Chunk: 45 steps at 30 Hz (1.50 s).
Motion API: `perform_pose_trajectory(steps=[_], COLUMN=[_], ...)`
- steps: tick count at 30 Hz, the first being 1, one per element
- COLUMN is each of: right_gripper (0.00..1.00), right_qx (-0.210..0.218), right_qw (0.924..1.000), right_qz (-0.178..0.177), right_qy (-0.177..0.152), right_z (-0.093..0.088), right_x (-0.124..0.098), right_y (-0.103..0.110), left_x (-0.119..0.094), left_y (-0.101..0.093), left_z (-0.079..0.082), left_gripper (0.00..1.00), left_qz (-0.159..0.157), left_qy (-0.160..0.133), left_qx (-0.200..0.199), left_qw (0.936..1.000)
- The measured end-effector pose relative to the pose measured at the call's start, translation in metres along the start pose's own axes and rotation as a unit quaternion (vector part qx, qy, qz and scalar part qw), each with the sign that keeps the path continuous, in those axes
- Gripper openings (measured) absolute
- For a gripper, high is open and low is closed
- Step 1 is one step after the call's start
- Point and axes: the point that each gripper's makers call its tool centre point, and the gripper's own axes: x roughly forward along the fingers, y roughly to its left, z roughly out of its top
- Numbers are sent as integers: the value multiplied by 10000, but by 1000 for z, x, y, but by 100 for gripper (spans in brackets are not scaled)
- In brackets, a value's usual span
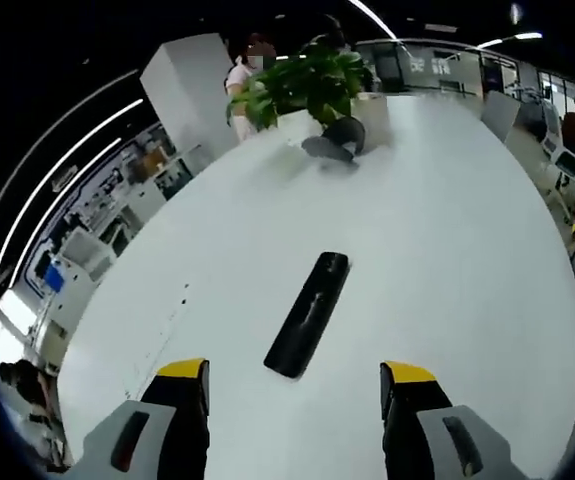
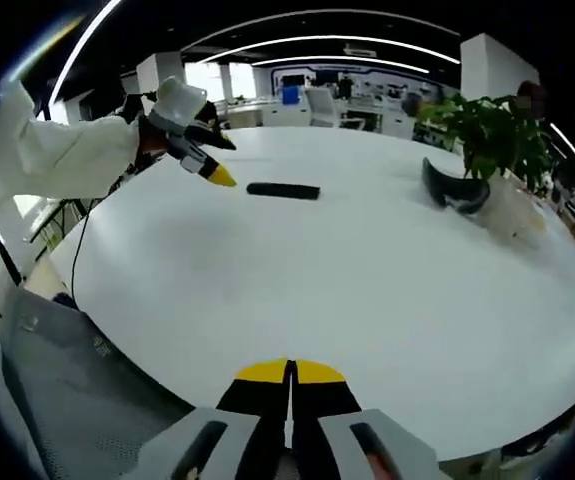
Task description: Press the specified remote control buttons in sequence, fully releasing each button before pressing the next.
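1. Your left tongs [image 1: 295,385] stand wide over the white table [image 1: 447,260], yellow tips apart and holding nothing, with the black remote control [image 1: 308,313] lying flat just ahead of them, its near end between the two jaw lines. That spread likely keeps the remote framed and unobstructed while you line up a press.
2. Your right tongs [image 2: 290,372] are drawn together, yellow tips touching, gripping nothing, parked at the near edge of the table well apart from the remote control [image 2: 283,190]. A pinched-together tip makes a single blunt point, which would suit button pressing, though here it sits far from the target.
3. In the right gripper view your other tongs [image 2: 215,175] come in from the left on a white sleeve [image 2: 57,155], yellow tip hovering just beside the remote's end, not touching it as far as can be told.
4. Beyond the remote, a potted plant [image 1: 307,85] and a dark curved object [image 1: 335,140] rest at the table's far side, well apart from both tongs and out of the working path.
5. No button appears pressed yet; which buttons face up cannot be told.
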Motion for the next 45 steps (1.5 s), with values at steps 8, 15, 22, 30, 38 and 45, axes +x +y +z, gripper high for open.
perform_pose_trajectory(steps=[8,15,22,30,38,45], right_gripper=[0,0,0,0,0,0], right_qx=[31,63,82,87,93,105], right_qw=[9998,9996,9994,9992,9991,9993], right_qz=[38,45,34,17,62,74], right_qy=[186,253,330,386,406,349], right_z=[-3,-4,-6,-8,-10,-8], right_x=[4,4,4,4,3,3], right_y=[1,2,2,2,5,5], left_x=[21,41,58,67,66,64], left_y=[10,12,10,6,9,7], left_z=[-2,-17,-29,-34,-35,-36], left_gripper=[61,52,49,40,34,25], left_qz=[-365,-814,-1304,-1771,-1929,-2038], left_qy=[227,640,974,1335,1482,1505], left_qx=[247,432,294,-95,280,675], left_qw=[9988,9937,9862,9750,9696,9650])
